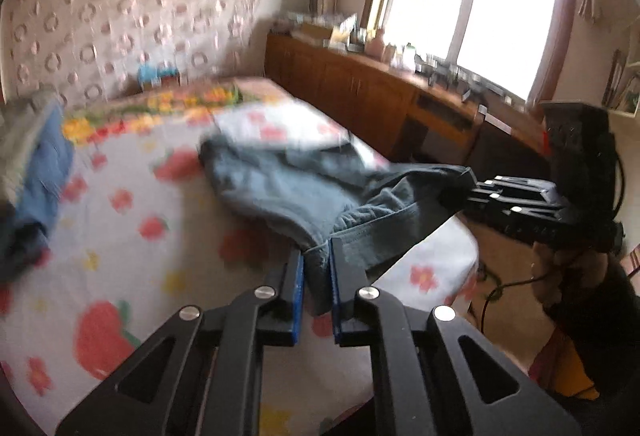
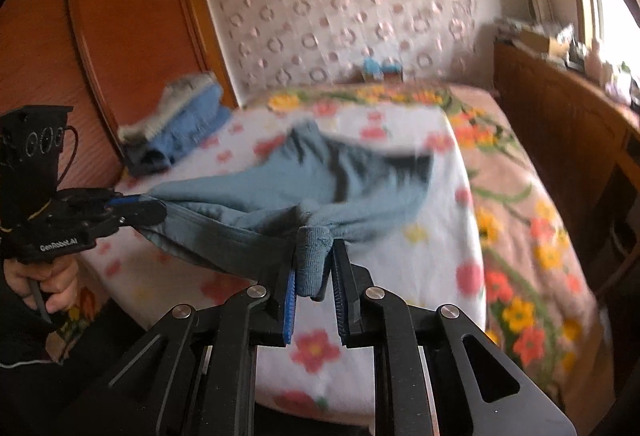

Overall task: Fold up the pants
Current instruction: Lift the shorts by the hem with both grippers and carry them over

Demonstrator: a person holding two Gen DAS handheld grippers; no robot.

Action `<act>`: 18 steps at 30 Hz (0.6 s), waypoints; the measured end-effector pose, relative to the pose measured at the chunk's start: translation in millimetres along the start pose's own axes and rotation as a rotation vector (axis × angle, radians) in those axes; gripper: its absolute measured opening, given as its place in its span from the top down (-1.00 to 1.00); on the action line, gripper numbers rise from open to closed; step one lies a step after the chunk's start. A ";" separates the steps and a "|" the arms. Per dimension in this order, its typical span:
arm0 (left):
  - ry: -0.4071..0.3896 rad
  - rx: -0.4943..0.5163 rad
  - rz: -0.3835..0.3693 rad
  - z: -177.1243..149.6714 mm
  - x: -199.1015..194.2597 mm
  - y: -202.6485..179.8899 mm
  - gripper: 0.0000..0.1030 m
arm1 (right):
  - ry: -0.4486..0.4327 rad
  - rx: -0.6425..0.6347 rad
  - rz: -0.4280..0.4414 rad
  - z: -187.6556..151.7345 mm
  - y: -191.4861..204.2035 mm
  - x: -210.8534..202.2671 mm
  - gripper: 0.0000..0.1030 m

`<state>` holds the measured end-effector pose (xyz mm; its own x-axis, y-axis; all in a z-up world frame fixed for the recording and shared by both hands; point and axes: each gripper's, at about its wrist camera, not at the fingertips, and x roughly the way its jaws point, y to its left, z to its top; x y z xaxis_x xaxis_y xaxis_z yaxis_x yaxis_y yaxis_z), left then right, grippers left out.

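Blue-grey pants [image 1: 280,188] lie spread across the flower-print bed sheet [image 1: 120,236], their near edge lifted off it. My left gripper [image 1: 316,256] is shut on a bunch of the waistband cloth between its blue pads. In the same view my right gripper [image 1: 468,188] pinches the other end of that edge at the right. In the right wrist view my right gripper [image 2: 314,248] is shut on a fold of the pants [image 2: 320,172], and my left gripper [image 2: 156,210], held by a hand, grips the cloth at the left. The waistband hangs stretched between the two.
A stack of folded blue and grey clothes [image 2: 180,124] sits at the bed's far left corner, near a wooden wardrobe [image 2: 120,36]. A long wooden cabinet [image 1: 360,92] crowded with small items runs under the window along the bed's right side. A padded headboard wall [image 2: 340,16] stands behind.
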<state>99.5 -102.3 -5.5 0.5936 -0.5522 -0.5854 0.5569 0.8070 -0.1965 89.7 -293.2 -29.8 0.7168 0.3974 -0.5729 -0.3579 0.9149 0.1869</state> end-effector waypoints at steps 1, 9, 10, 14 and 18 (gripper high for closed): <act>-0.022 0.001 0.001 7.1 -10.3 0.1 0.85 | -0.022 -0.012 0.005 9.8 4.5 -6.0 0.75; -0.195 0.045 0.047 59.9 -92.6 3.8 0.85 | -0.176 -0.117 0.040 79.4 43.1 -52.0 0.75; -0.211 0.050 0.052 63.4 -101.1 4.9 0.85 | -0.197 -0.129 0.049 88.9 49.0 -59.0 0.75; -0.250 0.091 0.091 72.9 -125.5 8.2 0.85 | -0.212 -0.164 0.050 110.0 64.6 -67.9 0.75; -0.243 0.073 0.115 72.8 -118.9 25.8 0.85 | -0.189 -0.166 0.068 120.5 69.6 -52.6 0.75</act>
<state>85.6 -31.1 116.2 0.7723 -0.4994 -0.3927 0.5134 0.8547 -0.0772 99.2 -241.8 109.5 0.7812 0.4783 -0.4011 -0.4913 0.8675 0.0776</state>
